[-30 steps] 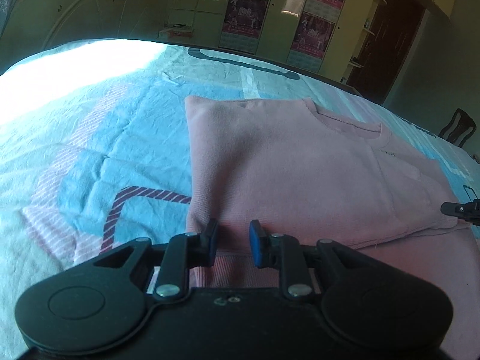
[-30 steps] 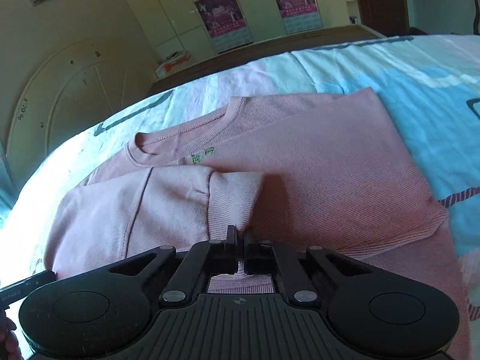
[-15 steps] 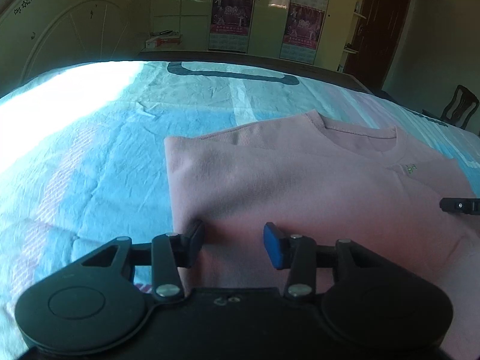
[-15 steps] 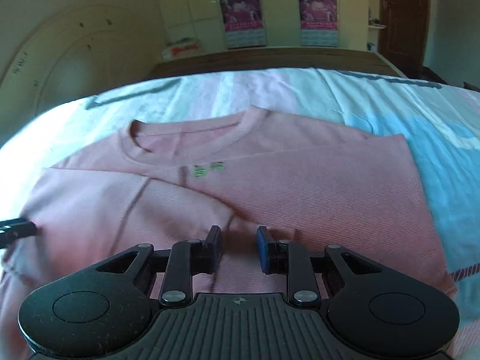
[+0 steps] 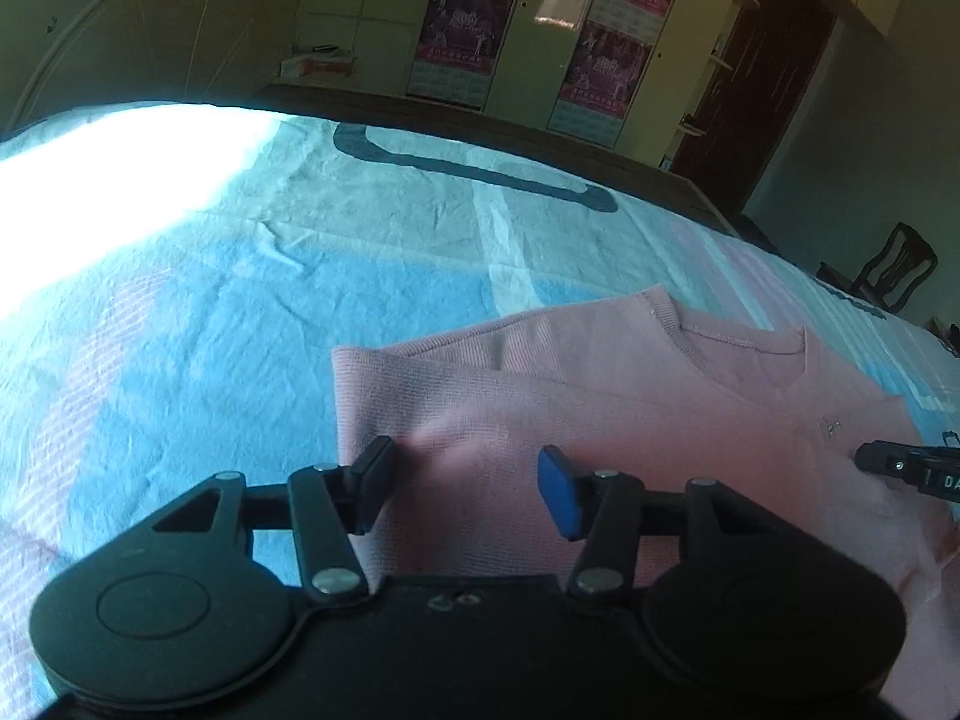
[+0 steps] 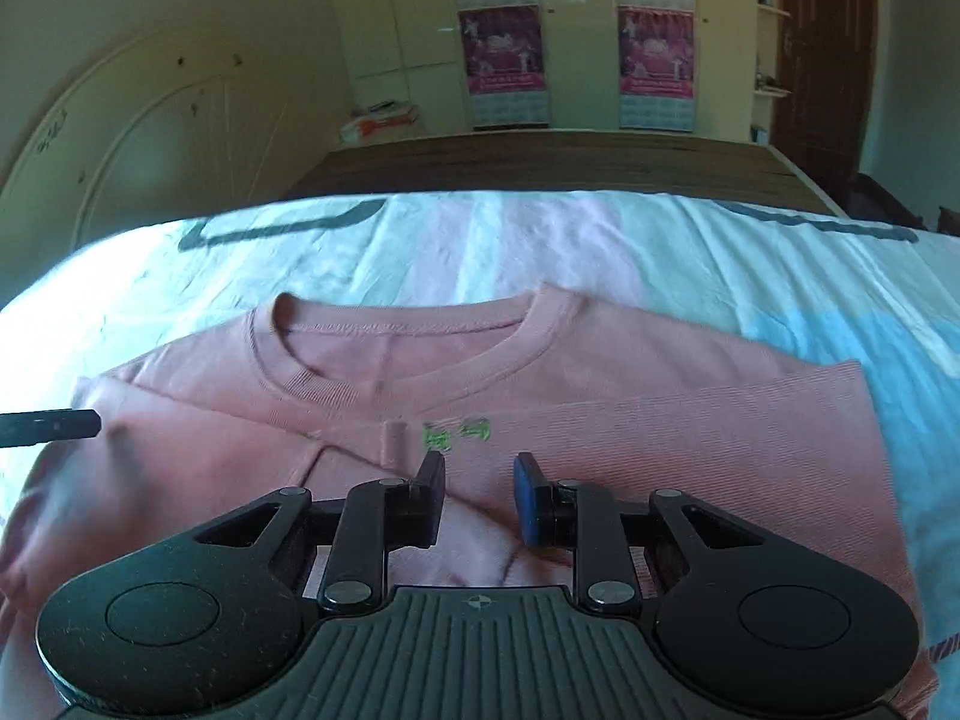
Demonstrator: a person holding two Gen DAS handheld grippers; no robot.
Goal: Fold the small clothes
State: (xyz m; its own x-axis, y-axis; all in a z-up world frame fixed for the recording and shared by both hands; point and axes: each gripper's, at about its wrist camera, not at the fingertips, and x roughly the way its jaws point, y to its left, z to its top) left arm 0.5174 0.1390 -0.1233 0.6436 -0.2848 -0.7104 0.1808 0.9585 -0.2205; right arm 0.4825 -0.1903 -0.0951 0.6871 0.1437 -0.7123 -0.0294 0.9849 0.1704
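Pink sweatshirt (image 6: 600,438) being kept flat on blue patterned bedsheet (image 5: 210,312), sleeves folded in | left gripper (image 5: 468,483) jaws being opened, nothing gripped | right gripper (image 6: 477,492) being held partly open, empty

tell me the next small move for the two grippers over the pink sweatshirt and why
Probably reach both to the pink knit sweatshirt at its near hem for the next fold: the left gripper is opening with nothing gripped, the right gripper is open and empty, sides already folded in.
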